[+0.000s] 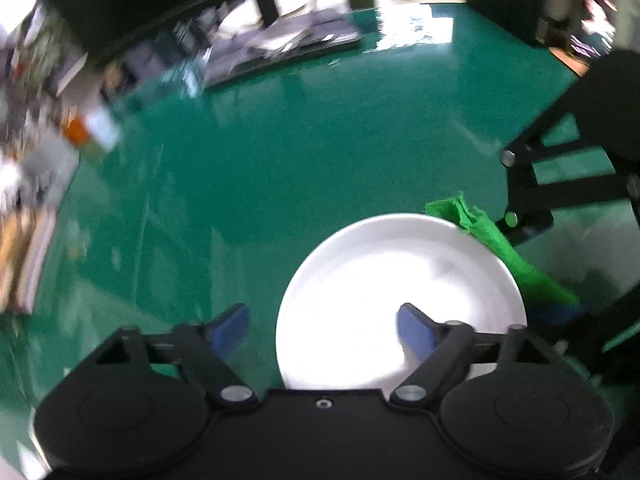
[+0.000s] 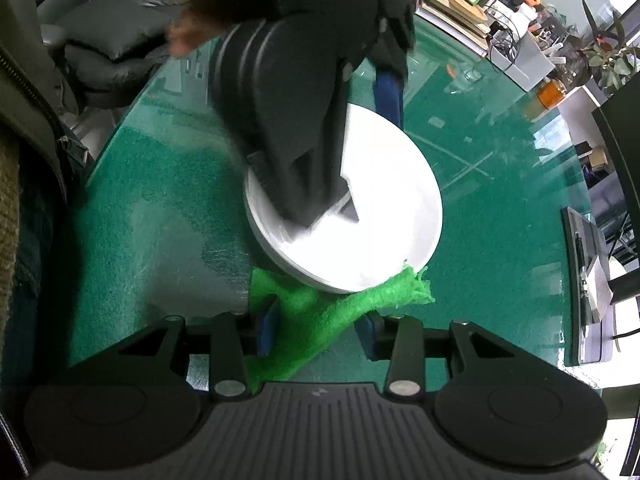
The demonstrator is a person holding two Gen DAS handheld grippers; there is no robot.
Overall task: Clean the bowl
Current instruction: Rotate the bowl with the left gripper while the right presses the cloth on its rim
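Observation:
A white bowl [image 1: 400,300] [image 2: 384,208] sits on the green table [image 1: 300,168]. My left gripper [image 1: 323,330] is wide open and straddles the bowl's near rim, with one blue pad [image 1: 416,332] over the inside and the other outside; neither presses on it. In the right wrist view its black housing [image 2: 288,128] hangs over the bowl and hides part of it. A green cloth [image 2: 320,312] [image 1: 504,252] lies against the bowl's rim. My right gripper [image 2: 318,332] is shut on the cloth just beside the bowl.
Books, an orange bottle [image 2: 550,94], plants and boxes crowd the table's far side. A flat grey device [image 2: 588,280] lies at the right. The table's curved edge [image 2: 120,120] runs on the left, with a grey cushioned chair [image 2: 108,40] beyond it.

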